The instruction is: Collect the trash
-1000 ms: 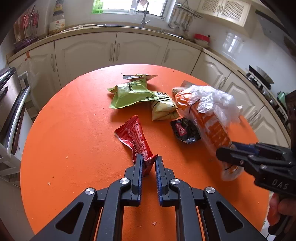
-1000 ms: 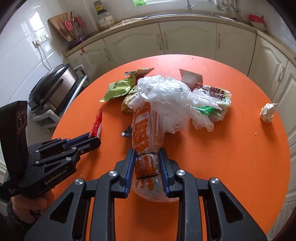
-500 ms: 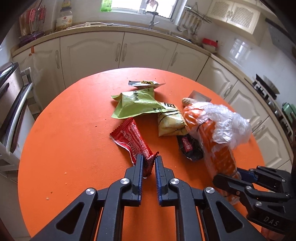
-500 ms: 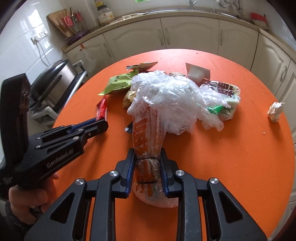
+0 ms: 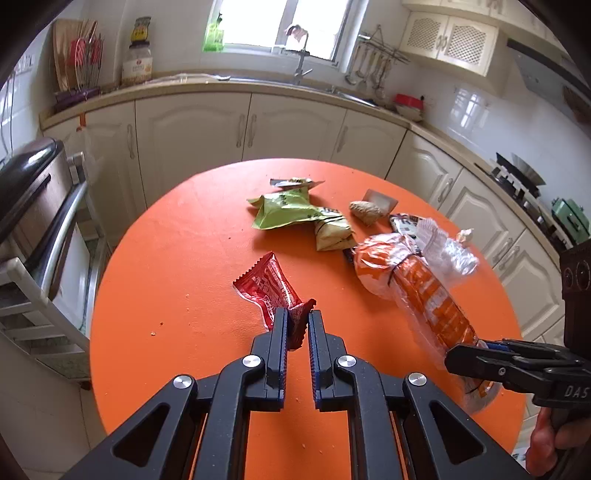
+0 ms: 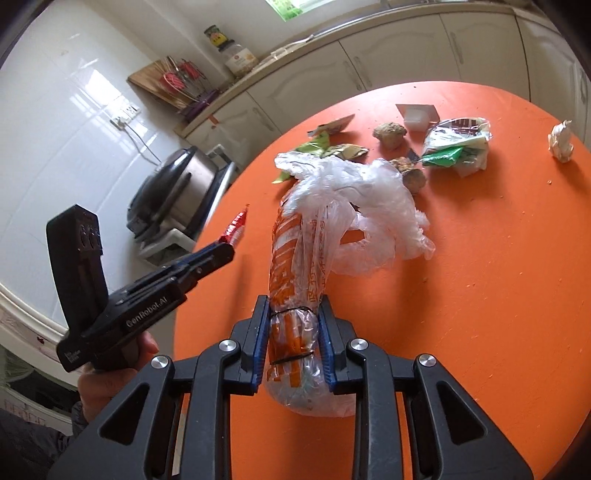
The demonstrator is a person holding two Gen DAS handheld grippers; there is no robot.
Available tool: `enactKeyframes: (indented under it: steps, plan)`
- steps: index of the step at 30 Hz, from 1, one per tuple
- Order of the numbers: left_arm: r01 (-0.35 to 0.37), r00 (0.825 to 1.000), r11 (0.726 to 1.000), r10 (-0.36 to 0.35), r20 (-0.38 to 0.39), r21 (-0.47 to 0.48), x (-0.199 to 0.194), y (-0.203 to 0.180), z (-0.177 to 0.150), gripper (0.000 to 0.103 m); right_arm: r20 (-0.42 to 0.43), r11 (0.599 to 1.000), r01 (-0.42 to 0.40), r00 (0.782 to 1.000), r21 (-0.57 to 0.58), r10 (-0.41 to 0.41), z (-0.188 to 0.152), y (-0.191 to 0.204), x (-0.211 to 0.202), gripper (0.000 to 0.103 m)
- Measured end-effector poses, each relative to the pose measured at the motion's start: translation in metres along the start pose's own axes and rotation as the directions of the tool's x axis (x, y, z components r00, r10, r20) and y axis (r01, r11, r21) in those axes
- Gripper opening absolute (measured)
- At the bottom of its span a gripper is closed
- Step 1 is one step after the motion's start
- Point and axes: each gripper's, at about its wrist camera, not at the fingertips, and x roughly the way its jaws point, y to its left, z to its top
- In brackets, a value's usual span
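Black hand-held gripper (image 5: 297, 320), blue-ridged pads, 4 silver screws, "GenRobot.AI" lettering

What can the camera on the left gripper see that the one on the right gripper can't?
Only the left wrist view shows the window, the sink tap and the stove. Only the right wrist view shows a crumpled white paper ball and a wall socket. Both show the orange table, the red wrapper pinched in the left gripper, and the orange-printed plastic bag clamped in the right gripper.

Round orange table (image 5: 177, 258) with green wrapper (image 5: 284, 211), crumpled paper ball (image 6: 560, 137), crumbs
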Motion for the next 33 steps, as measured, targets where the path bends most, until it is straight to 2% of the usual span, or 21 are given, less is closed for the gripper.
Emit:
enactKeyframes:
  steps: [1,4,6,8,11,14,16,21,24,28,33]
  plan:
    - [0.005,1.0,1.0,-0.005,0.006,0.004,-0.005,-0.001,-0.002,0.006,0.007,1.0,-0.019,1.0,-0.002,0.019,-0.001,0.003,-0.002,0.024]
    - [0.01,1.0,1.0,-0.011,0.027,0.02,-0.018,-0.008,-0.006,0.006,0.001,0.999,0.037,0.999,-0.021,-0.037,-0.005,0.008,-0.001,0.024]
    - [0.019,0.999,0.999,-0.02,0.038,0.035,-0.028,-0.01,-0.01,0.006,0.014,1.0,0.02,1.0,-0.017,-0.019,-0.008,0.009,-0.005,0.024]
    - [0.023,0.998,0.998,-0.026,0.05,0.05,-0.038,-0.014,-0.013,0.006,0.032,0.996,0.074,0.997,-0.058,-0.072,-0.01,0.017,-0.011,0.024]
    - [0.034,0.997,0.997,-0.038,0.064,0.068,-0.056,-0.022,-0.02,0.006,0.05,0.989,0.092,0.995,-0.114,-0.087,-0.014,0.028,-0.018,0.024]
    - [0.037,0.997,0.997,-0.042,0.068,0.075,-0.065,-0.026,-0.025,0.006,0.056,0.957,0.22,0.975,-0.188,-0.214,-0.02,0.035,-0.013,0.024]
    - [0.037,0.997,0.997,-0.042,0.064,0.071,-0.07,-0.026,-0.03,0.006,0.039,0.945,0.254,0.967,-0.205,-0.252,-0.026,0.033,-0.005,0.024]
    - [0.037,0.997,0.997,-0.042,0.064,0.074,-0.085,-0.029,-0.044,0.006,0.039,0.938,0.267,0.963,-0.22,-0.265,-0.04,0.032,-0.005,0.024]
    - [0.046,0.996,0.995,-0.053,0.075,0.094,-0.098,-0.036,-0.049,0.006,0.085,0.928,0.281,0.96,-0.246,-0.268,-0.044,0.041,-0.02,0.024]
    - [0.066,0.991,0.991,-0.079,0.107,0.12,-0.122,-0.052,-0.049,0.006,0.152,0.923,0.292,0.953,-0.25,-0.261,-0.049,0.051,-0.05,0.024]
    - [0.119,0.979,0.974,-0.147,0.139,0.191,-0.15,-0.085,-0.05,0.006,0.243,0.924,0.325,0.931,-0.203,-0.274,-0.054,0.05,-0.101,0.024]
